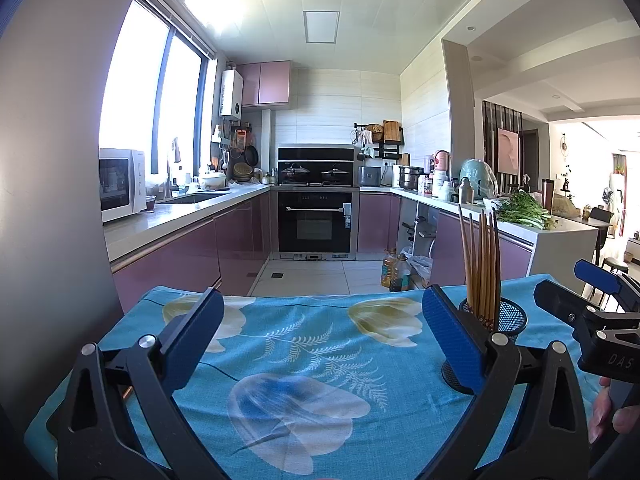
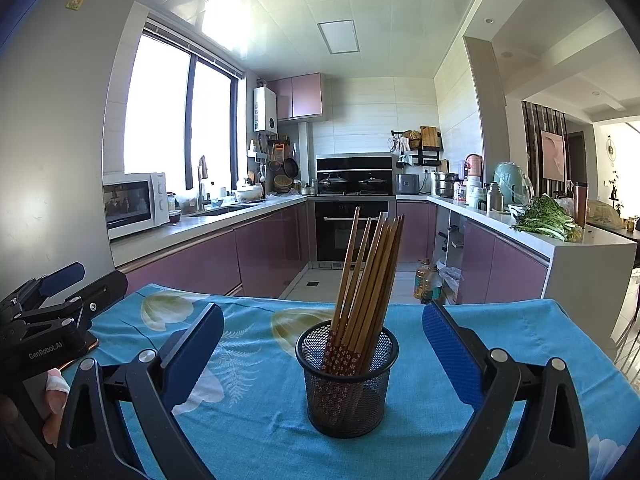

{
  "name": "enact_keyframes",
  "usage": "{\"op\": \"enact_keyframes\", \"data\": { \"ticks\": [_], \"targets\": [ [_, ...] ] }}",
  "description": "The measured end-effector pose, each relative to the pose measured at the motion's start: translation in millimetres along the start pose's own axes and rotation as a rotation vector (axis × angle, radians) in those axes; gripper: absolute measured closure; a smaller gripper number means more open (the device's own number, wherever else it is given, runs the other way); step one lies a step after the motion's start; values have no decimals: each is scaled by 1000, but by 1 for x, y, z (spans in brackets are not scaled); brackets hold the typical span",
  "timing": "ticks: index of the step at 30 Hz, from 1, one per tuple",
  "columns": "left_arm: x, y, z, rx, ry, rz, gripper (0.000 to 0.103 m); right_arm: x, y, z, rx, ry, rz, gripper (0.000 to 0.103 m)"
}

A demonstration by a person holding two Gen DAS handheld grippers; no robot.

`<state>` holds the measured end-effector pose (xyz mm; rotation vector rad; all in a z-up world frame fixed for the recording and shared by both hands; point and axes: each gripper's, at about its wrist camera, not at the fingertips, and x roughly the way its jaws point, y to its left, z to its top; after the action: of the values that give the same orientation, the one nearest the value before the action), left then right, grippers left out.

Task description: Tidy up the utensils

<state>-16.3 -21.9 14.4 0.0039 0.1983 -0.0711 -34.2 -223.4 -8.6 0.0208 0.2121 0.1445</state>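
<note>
both claws (image 1: 322, 330) (image 2: 322, 340) gape empty; wooden chopsticks (image 2: 366, 280) stand in round black mesh cup (image 2: 347, 392).

At the left edge of the right wrist view, the left gripper (image 2: 60, 280) body reads "GenRobot.AI". At the right edge of the left wrist view, the right gripper (image 1: 576, 276) body shows "DAS", cut off.

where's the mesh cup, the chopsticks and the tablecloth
mesh cup (image 2: 347, 392), right wrist view, front of its black mesh wall
chopsticks (image 2: 366, 276), right wrist view, mid-shaft of the wooden bundle above the rim
tablecloth (image 1: 304, 344), left wrist view, bare blue patch with fern print
</note>
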Motion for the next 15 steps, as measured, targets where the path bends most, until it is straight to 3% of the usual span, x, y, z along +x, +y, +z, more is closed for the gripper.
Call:
{"op": "enact_keyframes", "data": {
  "ticks": [15],
  "targets": [
    [0, 0, 0, -2, 1, 1, 5, 0, -1, 1, 4, -1, -3, 7]
  ]
}}
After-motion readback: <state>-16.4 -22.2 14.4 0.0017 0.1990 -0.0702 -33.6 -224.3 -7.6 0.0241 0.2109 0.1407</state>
